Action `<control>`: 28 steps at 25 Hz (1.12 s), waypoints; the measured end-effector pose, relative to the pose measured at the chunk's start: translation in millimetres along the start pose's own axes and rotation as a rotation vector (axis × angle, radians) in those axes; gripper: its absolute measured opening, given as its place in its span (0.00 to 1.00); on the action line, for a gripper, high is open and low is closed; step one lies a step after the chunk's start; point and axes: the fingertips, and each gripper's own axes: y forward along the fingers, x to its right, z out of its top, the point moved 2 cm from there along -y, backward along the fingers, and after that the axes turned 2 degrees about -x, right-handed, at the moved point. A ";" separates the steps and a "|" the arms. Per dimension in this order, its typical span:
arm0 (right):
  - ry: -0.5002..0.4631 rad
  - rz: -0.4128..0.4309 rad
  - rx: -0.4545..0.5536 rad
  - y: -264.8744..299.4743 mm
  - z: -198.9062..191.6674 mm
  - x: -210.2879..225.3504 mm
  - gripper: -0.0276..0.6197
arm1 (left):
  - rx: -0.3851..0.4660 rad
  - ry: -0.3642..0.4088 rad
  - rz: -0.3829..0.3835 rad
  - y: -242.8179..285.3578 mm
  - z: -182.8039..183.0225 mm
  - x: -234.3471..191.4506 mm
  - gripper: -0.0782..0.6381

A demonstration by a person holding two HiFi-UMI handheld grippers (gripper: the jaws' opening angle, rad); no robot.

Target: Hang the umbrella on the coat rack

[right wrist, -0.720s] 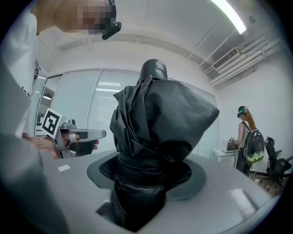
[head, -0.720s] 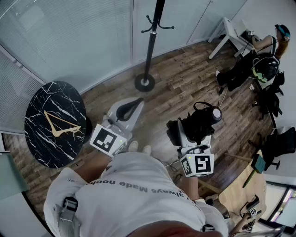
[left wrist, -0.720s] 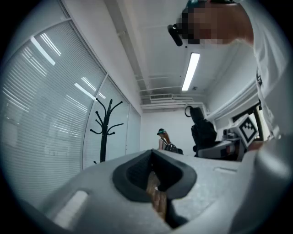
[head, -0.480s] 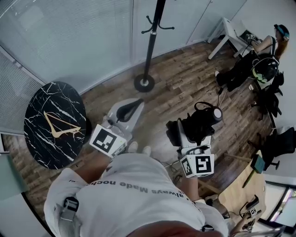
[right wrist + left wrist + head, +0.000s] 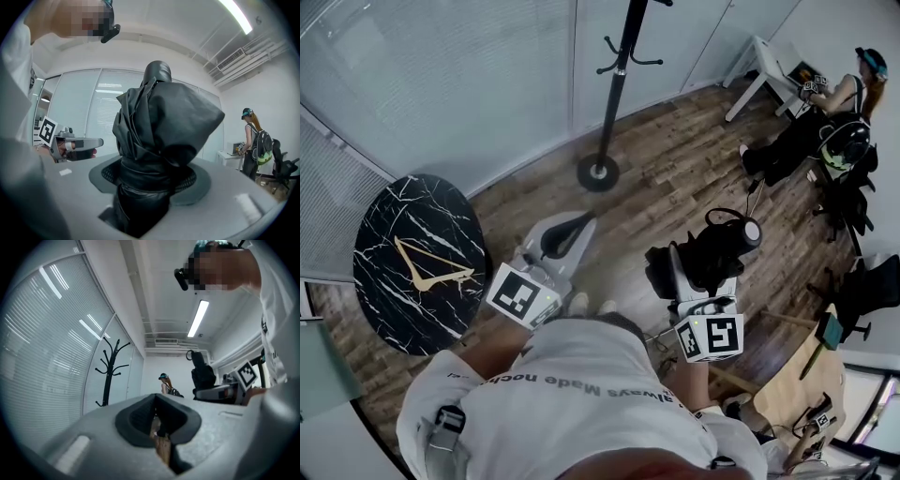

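A black folded umbrella [image 5: 717, 248] stands up out of my right gripper [image 5: 703, 264], which is shut on its wrapped body. In the right gripper view the umbrella [image 5: 159, 136] fills the middle, its jaws pressed on the bundle on both sides at my right gripper [image 5: 150, 187]. The black coat rack [image 5: 623, 66] stands ahead on its round base by the glass wall, well beyond both grippers. My left gripper [image 5: 572, 230] is held level beside the right one, shut with nothing in it. In the left gripper view the coat rack [image 5: 108, 376] rises to the left of my left gripper [image 5: 159, 425].
A round black marble table [image 5: 417, 262] stands at the left. At the back right is a person [image 5: 825, 122] with a backpack, near a white table [image 5: 764, 70]. A wooden desk [image 5: 797, 384] lies at the lower right. Blinds and glass panels close the far side.
The head view has shifted slightly, so the rack and table sit a little lower and further right. Both grippers keep their pose and the umbrella stays held.
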 end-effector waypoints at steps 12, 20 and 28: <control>0.006 0.011 -0.002 65.0 4.2 6.0 0.44 | -0.032 -0.041 0.015 18.8 -5.8 -63.4 0.11; 0.032 0.014 0.004 111.9 0.2 65.1 0.44 | -0.039 -0.038 -0.006 93.0 -7.3 -86.1 0.11; 0.051 0.042 0.016 158.2 3.1 163.0 0.44 | -0.044 -0.020 -0.029 207.4 -2.5 -89.6 0.12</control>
